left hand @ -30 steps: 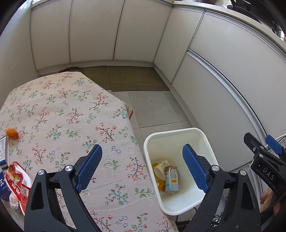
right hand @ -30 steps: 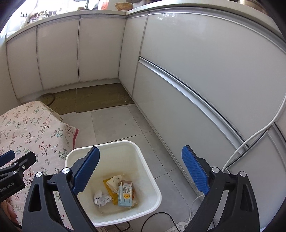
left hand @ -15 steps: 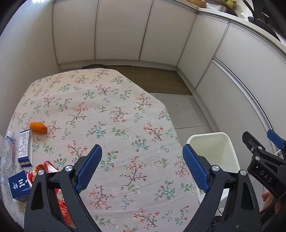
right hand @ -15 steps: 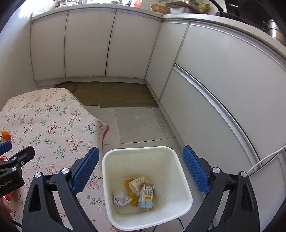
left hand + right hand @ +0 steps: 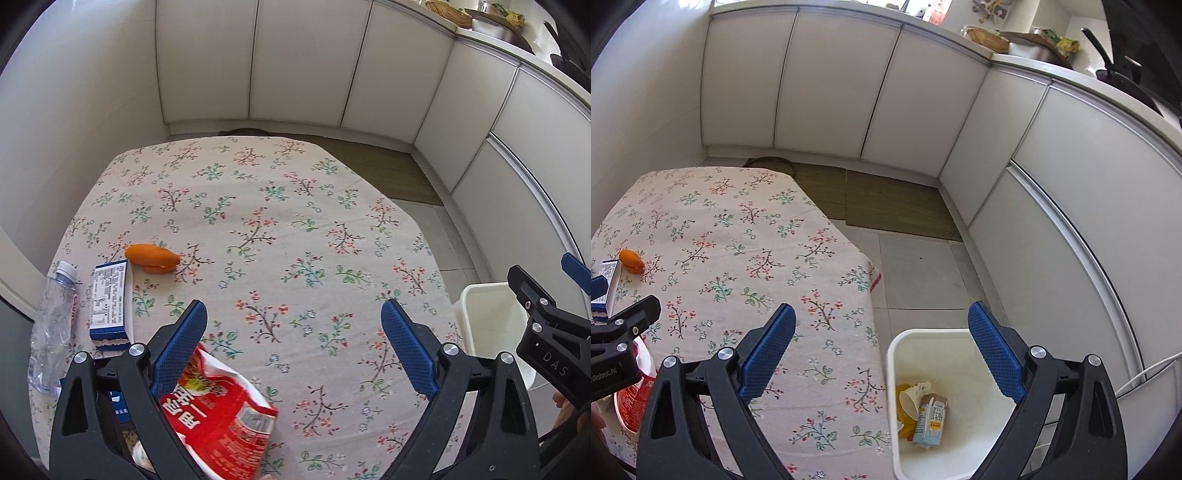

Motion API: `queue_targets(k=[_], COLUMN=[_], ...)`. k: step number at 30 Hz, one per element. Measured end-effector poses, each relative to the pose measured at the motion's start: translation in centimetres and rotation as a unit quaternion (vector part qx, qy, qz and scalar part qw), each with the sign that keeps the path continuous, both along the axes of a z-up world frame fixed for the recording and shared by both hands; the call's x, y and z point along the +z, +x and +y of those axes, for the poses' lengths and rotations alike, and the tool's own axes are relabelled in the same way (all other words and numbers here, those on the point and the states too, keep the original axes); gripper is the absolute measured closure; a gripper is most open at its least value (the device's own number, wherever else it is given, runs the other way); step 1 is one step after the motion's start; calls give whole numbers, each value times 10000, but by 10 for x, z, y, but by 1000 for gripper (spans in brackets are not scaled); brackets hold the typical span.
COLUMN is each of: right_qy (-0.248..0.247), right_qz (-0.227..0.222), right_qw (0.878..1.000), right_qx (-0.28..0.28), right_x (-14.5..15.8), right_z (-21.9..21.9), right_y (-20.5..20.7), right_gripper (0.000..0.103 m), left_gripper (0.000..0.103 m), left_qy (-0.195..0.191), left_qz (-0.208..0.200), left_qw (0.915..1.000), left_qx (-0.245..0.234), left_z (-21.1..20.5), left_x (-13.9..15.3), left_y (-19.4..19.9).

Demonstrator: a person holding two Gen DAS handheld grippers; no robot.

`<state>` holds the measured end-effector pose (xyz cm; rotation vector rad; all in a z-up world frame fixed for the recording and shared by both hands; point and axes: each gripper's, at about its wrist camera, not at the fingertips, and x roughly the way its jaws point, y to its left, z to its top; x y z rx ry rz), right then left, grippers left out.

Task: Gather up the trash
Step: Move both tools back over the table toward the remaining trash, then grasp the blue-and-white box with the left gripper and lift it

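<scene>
My left gripper [image 5: 293,341] hangs open over the floral tablecloth [image 5: 280,229], nothing between its fingers. A red snack wrapper [image 5: 218,413] lies just under its left finger. Farther left lie a blue and white carton [image 5: 108,301], an orange peel [image 5: 152,257] and a clear plastic bottle [image 5: 51,328]. My right gripper [image 5: 881,347] is open above the table's right edge and the white bin [image 5: 964,402]. A paper cup [image 5: 911,397] and a small drink carton [image 5: 932,419] lie in the bin. The orange peel [image 5: 631,260] shows far left in the right wrist view.
White cabinet doors [image 5: 827,92] curve around the back and right. A brown mat [image 5: 886,206] covers the floor behind the table. A white cable [image 5: 1145,373] runs along the floor by the bin. The bin's rim [image 5: 487,291] also shows beside the table in the left wrist view.
Both grippers have swung left, away from the bin and over the table. The wrapper, carton, peel and bottle have come into fuller view. Both stay open.
</scene>
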<state>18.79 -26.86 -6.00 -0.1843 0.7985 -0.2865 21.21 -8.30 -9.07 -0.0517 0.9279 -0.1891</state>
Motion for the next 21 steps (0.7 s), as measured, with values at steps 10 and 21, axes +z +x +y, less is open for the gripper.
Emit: queue_targets(k=[10,21], right_qy=[-175,-282], right_qz=[100,344], right_qw=[9982,9942], right_qx=[558,975], right_x=[-10,-28], right_z=[73,117], right_y=[24,43], right_gripper=[11,11], left_gripper=[12,12], left_qy=[151,201], left_qz=[363,1552], left_qw=[9974,9826], left_qx=[609,1004], left_z=[70,131], left_x=[-17,-65], left_y=[21,70])
